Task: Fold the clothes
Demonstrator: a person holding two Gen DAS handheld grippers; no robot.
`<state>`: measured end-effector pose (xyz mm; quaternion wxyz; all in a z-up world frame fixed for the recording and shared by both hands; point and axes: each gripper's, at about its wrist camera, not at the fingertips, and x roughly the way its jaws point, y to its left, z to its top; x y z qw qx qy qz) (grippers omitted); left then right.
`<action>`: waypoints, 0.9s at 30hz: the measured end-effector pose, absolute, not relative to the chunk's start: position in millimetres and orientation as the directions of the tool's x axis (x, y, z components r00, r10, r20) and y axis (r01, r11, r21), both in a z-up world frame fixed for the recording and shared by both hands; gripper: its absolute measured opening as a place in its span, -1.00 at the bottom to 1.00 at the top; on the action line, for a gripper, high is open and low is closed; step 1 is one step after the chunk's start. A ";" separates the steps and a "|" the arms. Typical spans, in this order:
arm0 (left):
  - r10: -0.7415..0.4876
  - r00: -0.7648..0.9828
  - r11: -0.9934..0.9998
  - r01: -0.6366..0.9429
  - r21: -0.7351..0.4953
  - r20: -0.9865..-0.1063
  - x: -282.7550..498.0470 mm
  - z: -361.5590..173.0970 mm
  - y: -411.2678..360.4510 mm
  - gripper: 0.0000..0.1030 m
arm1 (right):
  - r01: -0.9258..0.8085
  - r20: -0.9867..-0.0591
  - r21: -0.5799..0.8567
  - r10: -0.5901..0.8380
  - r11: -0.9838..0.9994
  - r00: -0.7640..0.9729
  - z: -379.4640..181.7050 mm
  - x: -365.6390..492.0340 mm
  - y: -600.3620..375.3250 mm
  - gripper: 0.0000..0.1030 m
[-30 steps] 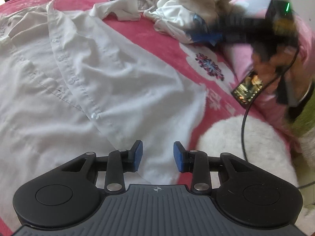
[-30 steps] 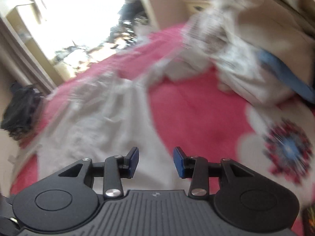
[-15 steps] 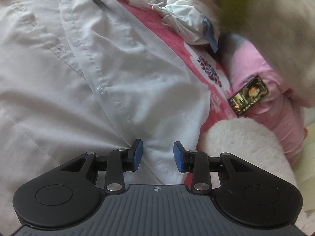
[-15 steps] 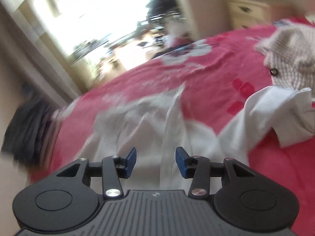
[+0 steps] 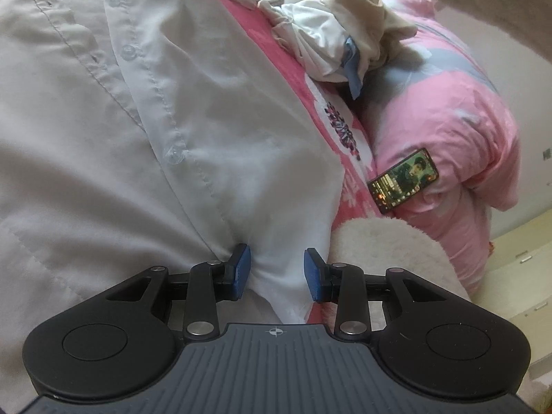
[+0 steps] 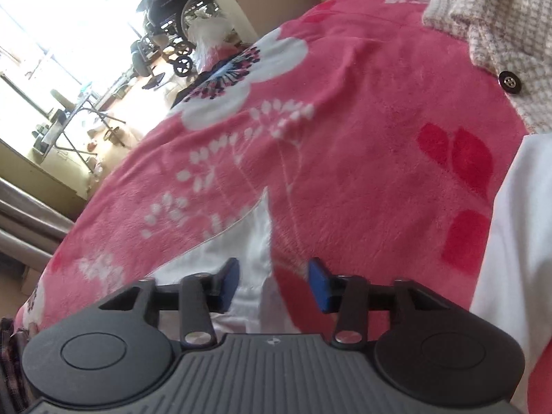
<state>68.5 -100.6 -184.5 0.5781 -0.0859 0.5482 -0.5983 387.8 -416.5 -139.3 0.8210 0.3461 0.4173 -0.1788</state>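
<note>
— Two grippers, where's each against the white shirt (image 5: 214, 110)?
— Left gripper (image 5: 276, 272): jaws part-way apart, the shirt's lower corner bunched between the pads, left pad touching cloth; a firm pinch I cannot tell.
— And the right gripper (image 6: 272, 284)?
— Jaws closing, a pointed shirt edge (image 6: 257, 241) between them on the pink blanket (image 6: 362, 120), not yet pressed.

A bedroom in a home, as we read it.
We see a bed under a red flowered blanket (image 6: 362, 131), a pink quilt (image 5: 459, 117) to the right, loose clothes (image 5: 338, 34) heaped far off, and a wheelchair (image 6: 172, 24) beyond the doorway.
</note>
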 end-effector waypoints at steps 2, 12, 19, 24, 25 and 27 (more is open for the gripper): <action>-0.787 -0.322 0.266 0.594 -0.759 -0.527 68.9 -185.0 -100.2 -0.34 | 0.573 -0.792 0.428 -0.015 0.699 0.611 -135.7 385.0 -418.1 -0.93; -0.782 -0.330 0.271 0.584 -0.765 -0.529 66.9 -183.4 -100.3 -0.34 | 0.298 -0.616 0.462 0.061 0.836 0.785 -64.1 364.7 -364.1 -0.94; -0.774 -0.352 0.261 0.580 -0.772 -0.526 64.6 -182.3 -101.4 -0.35 | 0.142 -0.668 0.352 0.142 0.925 0.730 -65.4 395.8 -286.6 -0.94; -0.770 -0.366 0.253 0.576 -0.777 -0.522 63.8 -182.8 -102.4 -0.35 | 0.069 -0.734 0.252 0.144 0.965 0.664 -91.6 415.6 -240.7 -0.94; -0.769 -0.369 0.251 0.576 -0.778 -0.522 63.7 -183.0 -102.9 -0.35 | 0.058 -0.746 0.227 0.136 0.972 0.652 -98.1 417.6 -232.3 -0.94; -0.768 -0.374 0.249 0.574 -0.780 -0.520 63.8 -183.6 -103.4 -0.35 | 0.048 -0.767 0.179 0.109 0.983 0.633 -113.7 424.1 -221.3 -0.94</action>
